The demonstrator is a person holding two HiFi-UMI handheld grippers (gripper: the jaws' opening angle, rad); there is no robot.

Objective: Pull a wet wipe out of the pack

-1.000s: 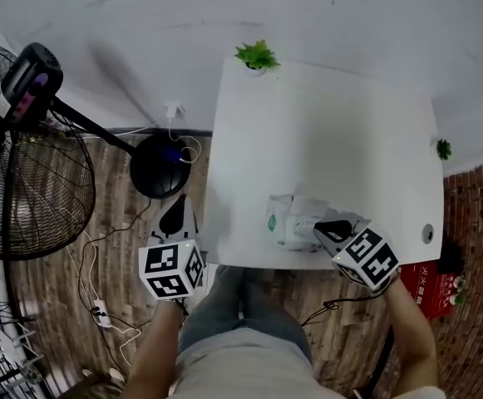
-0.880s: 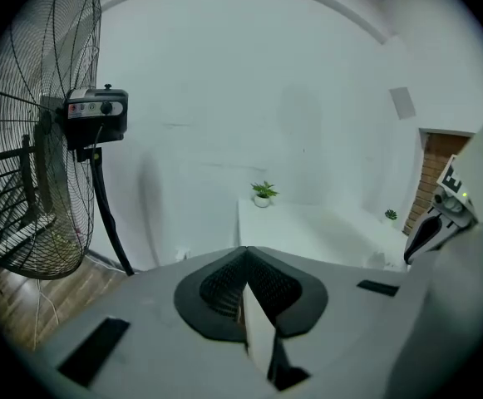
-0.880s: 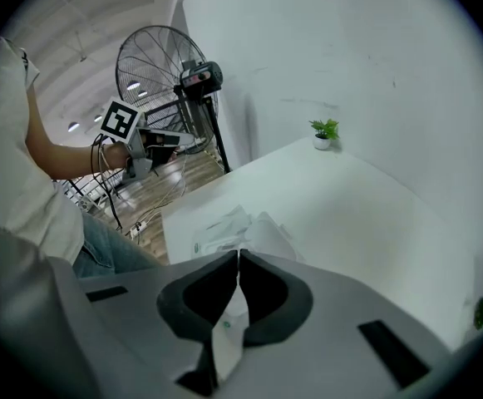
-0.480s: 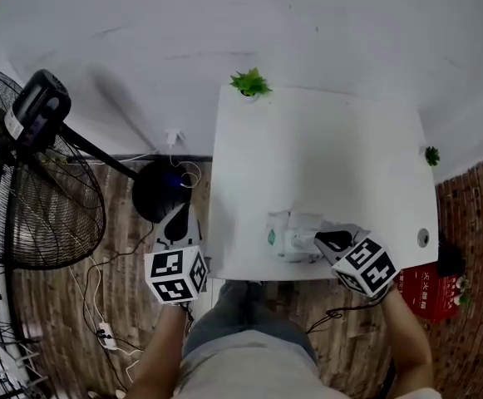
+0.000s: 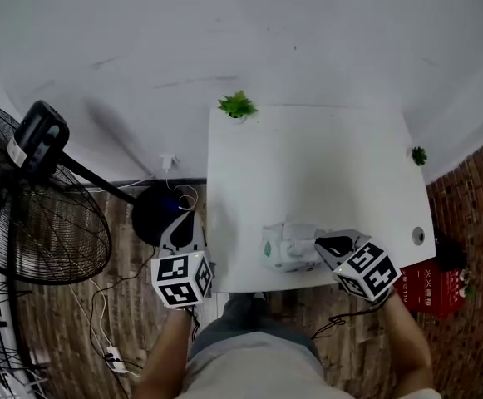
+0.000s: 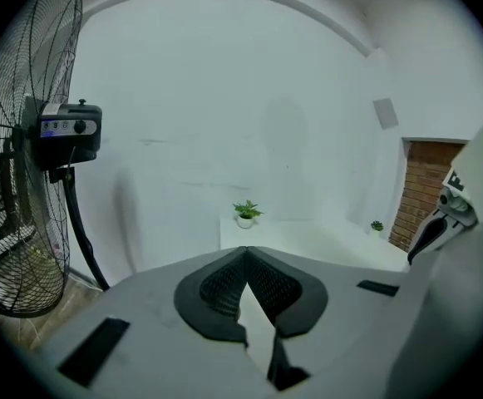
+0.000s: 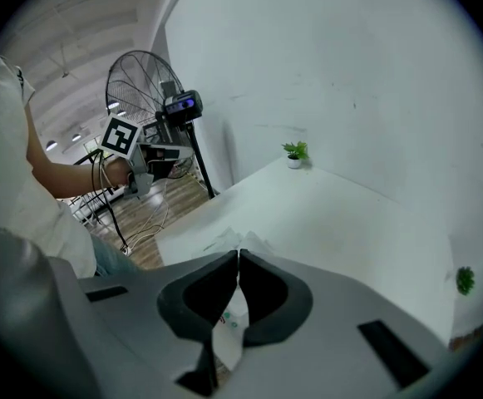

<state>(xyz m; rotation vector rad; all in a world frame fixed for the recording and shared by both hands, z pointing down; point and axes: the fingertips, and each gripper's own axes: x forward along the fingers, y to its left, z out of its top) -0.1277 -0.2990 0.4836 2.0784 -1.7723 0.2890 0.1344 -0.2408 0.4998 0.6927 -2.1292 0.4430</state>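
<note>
At the near edge of the white table (image 5: pixel 308 156) lies the wet wipe pack (image 5: pixel 287 246), with the right gripper (image 5: pixel 318 243) clenched at its right end. The left gripper (image 5: pixel 179 221) hangs off the table's left side, jaws closed on nothing.

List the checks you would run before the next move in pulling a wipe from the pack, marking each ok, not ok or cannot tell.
1. Pack within reach: ok. The wet wipe pack lies near the front edge of the white table.
2. Right tongs at the pack: ok. Their tips are at its right end.
3. Wipe pinched: cannot tell. The jaws are together, with crumpled white material just past them.
4. Left tongs steadying the pack: not ok. They are shut, empty and off the table's left side.
5. Pull path free: ok. Only a small potted plant stands at the far edge.
</note>
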